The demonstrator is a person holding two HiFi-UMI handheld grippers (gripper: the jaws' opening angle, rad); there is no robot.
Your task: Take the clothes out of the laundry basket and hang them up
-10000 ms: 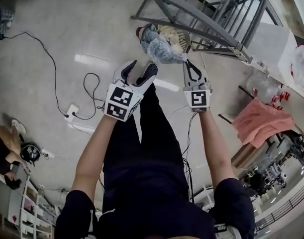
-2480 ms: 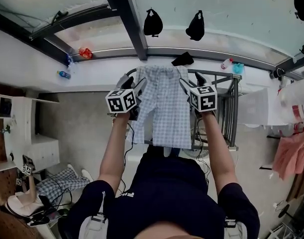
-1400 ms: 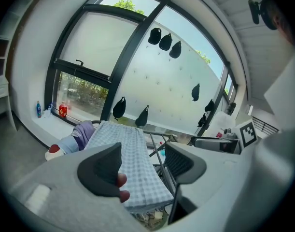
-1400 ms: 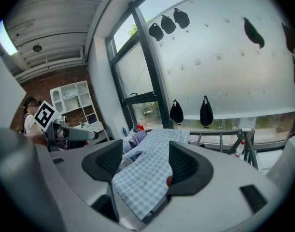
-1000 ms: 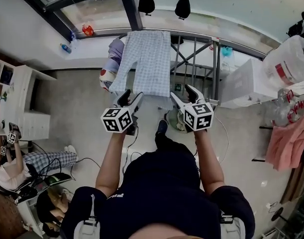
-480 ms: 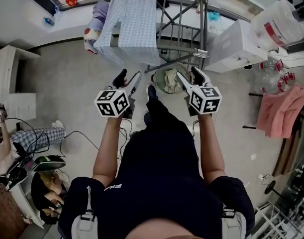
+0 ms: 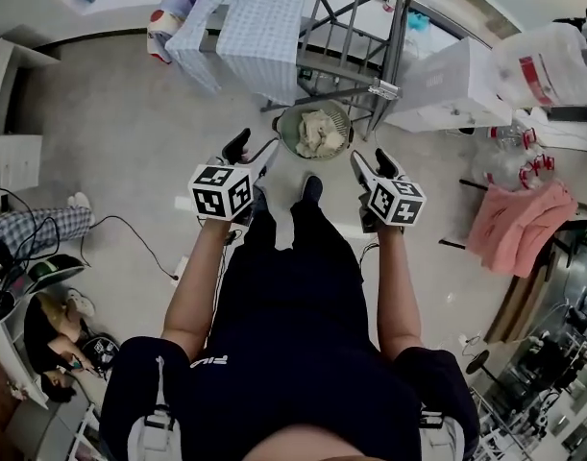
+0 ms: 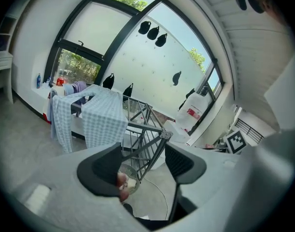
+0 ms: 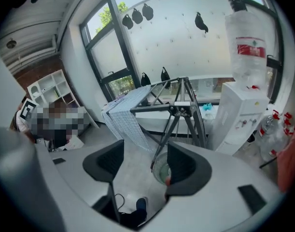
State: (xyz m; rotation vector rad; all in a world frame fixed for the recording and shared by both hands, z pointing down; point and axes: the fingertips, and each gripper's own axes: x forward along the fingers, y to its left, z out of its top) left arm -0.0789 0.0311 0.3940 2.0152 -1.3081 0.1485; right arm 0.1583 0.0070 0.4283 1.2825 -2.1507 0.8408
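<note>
Room: grey floor [image 7: 101, 113] by a big window, with a rack [image 7: 355, 27] standing near the wall.
Done: a checked garment [image 7: 250, 17] is draped over the rack's top.
Left to do: the basket [image 7: 283, 140] sits at the rack's foot, just ahead of the person's feet, with pale clothes [image 7: 317, 133] inside that likely need hanging.
Left gripper [image 7: 253, 150]: fingers spread wide, nothing between them, touching nothing, above the floor short of the basket.
Right gripper [image 7: 372, 161]: fingers also well apart and empty, near the basket's other side.
</note>
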